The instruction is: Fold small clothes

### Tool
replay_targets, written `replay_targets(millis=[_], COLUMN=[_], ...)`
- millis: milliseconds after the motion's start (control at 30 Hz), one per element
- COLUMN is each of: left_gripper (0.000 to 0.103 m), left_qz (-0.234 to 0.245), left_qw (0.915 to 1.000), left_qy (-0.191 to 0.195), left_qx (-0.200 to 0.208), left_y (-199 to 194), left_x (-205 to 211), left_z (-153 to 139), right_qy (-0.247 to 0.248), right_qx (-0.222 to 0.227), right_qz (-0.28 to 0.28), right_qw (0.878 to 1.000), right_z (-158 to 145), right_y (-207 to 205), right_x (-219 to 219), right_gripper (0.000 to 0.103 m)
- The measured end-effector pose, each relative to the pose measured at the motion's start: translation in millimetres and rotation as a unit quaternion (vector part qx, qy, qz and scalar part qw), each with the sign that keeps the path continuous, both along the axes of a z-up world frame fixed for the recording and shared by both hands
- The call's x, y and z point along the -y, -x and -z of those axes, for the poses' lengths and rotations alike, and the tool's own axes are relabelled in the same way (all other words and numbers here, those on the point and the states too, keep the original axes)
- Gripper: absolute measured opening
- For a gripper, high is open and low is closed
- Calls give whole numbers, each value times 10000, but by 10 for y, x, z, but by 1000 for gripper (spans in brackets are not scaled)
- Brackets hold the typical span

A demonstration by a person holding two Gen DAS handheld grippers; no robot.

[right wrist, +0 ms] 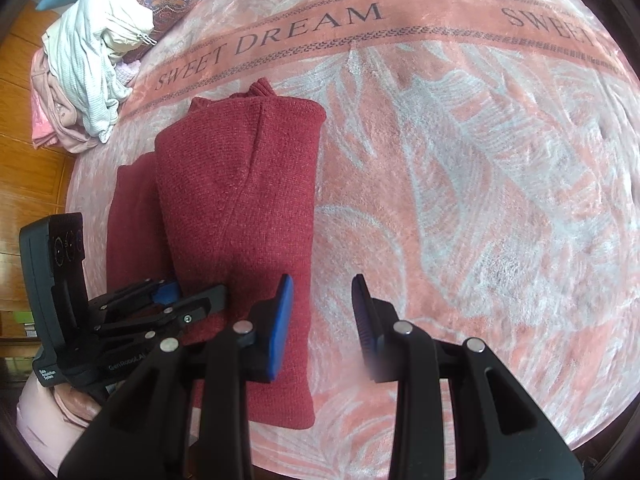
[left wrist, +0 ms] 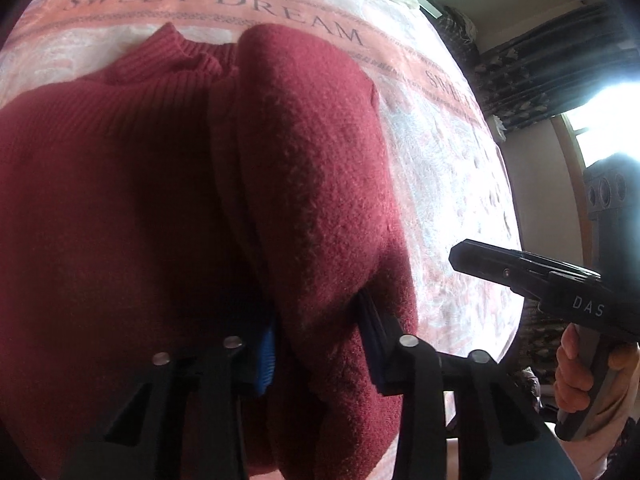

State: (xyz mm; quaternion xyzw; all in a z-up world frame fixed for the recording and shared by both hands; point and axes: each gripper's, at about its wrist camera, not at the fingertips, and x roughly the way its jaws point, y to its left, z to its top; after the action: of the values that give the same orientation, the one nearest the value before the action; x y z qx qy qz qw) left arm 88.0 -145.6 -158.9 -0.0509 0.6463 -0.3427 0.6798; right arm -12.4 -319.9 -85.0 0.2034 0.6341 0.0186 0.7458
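A dark red knitted sweater (right wrist: pixel 236 208) lies on a bed covered by a pink and white blanket (right wrist: pixel 460 168) with a band that reads "SWEET DREAM" running across its far part. In the right wrist view the sweater sits left of centre, stretching from about 11 o'clock down to 6 o'clock, with one side folded lengthwise over the body so that a narrower strip of the lower layer shows along its left edge; its ribbed collar (right wrist: pixel 262 87) points toward the lettered band. The left hand-held gripper (left wrist: pixel 316 340) is closed on the sweater: in its own view a thick fold of the red knit fills the gap between the blue-padded fingers (left wrist: pixel 266 354) and rises toward 12 o'clock, with the collar (left wrist: pixel 180 46) visible at about 11 o'clock. From the right wrist camera that same gripper (right wrist: pixel 176 300) appears at 8 o'clock, its fingers clamped at the sweater's near left edge. The right hand-held gripper (right wrist: pixel 322 320) stands wide, holding nothing, its left blue pad over the sweater's near right edge and its right pad over bare blanket. In the left view it shows at 4 o'clock (left wrist: pixel 460 256), held in a bare hand (left wrist: pixel 576 376). A pile of pale clothes (right wrist: pixel 88 64) rests at the blanket's far left edge, about 10 o'clock.
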Motion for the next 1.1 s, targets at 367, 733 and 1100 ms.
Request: replay_targets(millis=[367, 733, 1100], left_gripper=[14, 14, 17], left_qz=[-312, -1128, -954], left_qw=[9933, 9864, 9942], left_qy=[978, 1031, 118], left_qx=[527, 599, 474], left_y=[44, -280, -547], left_x=[-426, -1621, -2083], left_z=[-671, -740, -125], right_qy=[-31, -41, 204], right_qx=[-47, -50, -272], right_qz=[154, -144, -729], right_qw=[9999, 9999, 9968], right_z=[21, 13, 158], right_y=[-18, -122, -244], right_x=[27, -289, -943], right_gripper=[31, 31, 31])
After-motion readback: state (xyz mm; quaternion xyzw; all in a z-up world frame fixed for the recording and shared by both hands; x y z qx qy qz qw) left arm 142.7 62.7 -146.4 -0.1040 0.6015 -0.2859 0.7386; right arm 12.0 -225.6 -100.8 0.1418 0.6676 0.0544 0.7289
